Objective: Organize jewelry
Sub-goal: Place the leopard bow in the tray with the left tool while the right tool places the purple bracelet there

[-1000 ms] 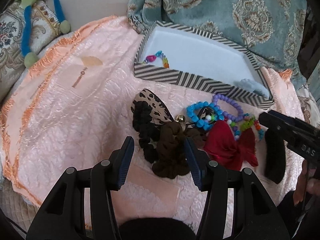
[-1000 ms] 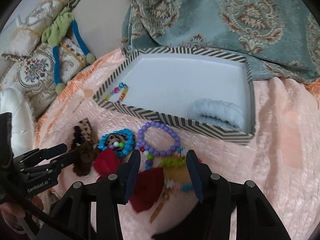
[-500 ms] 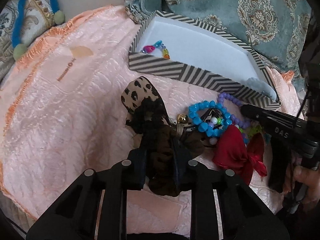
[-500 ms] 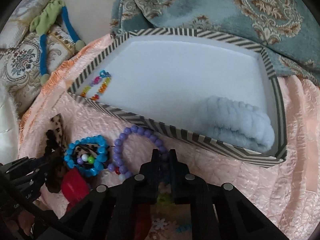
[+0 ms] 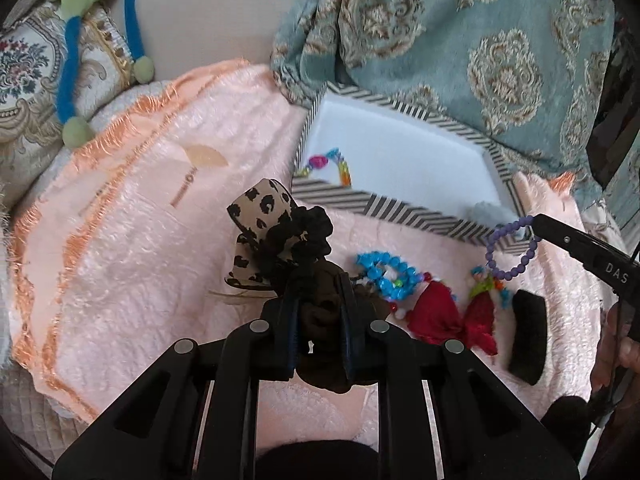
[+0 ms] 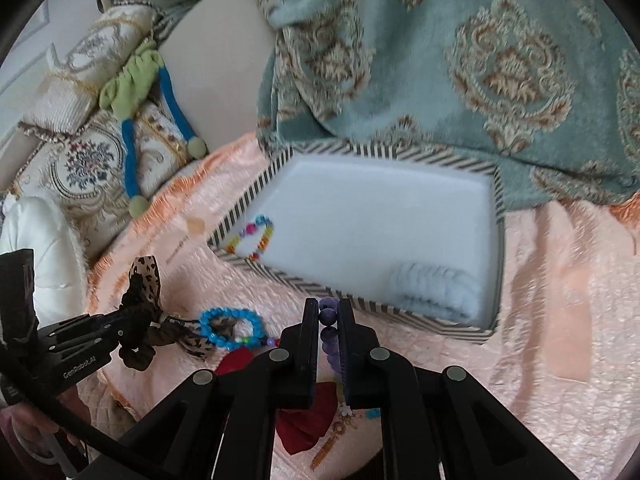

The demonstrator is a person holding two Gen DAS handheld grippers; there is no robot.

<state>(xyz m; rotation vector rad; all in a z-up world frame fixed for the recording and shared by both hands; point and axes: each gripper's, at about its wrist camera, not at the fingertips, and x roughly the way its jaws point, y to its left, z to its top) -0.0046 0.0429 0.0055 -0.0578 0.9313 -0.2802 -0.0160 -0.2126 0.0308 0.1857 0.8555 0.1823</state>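
Both grippers have closed and lifted since one second ago, when each stood wide open above the pile. The left gripper now holds a narrow grip on the brown scrunchie, and a black scrunchie and a leopard bow have risen with it, apparently tangled together just ahead of the fingertips. The right gripper is clamped on the purple bracelet, which hangs as an open loop below its tip, clear of the pink blanket.

Status of the task, as judged from the present views:

1. Done: the striped box, ahead of both grippers, already contains a rainbow bracelet at its near left corner and a pale blue scrunchie at its near right corner.
2. In hand: the purple bracelet is just short of the near wall of the box, so its transfer appears close to completion. The scrunchie cluster is well short of the box, to the left of it.
3. Left: a blue bracelet, a red bow, a small multicoloured beaded piece and a black pad lie on the blanket to the right of the left gripper.

Roughly a quarter of the items are stowed. The tangled cluster may need separating before placement.
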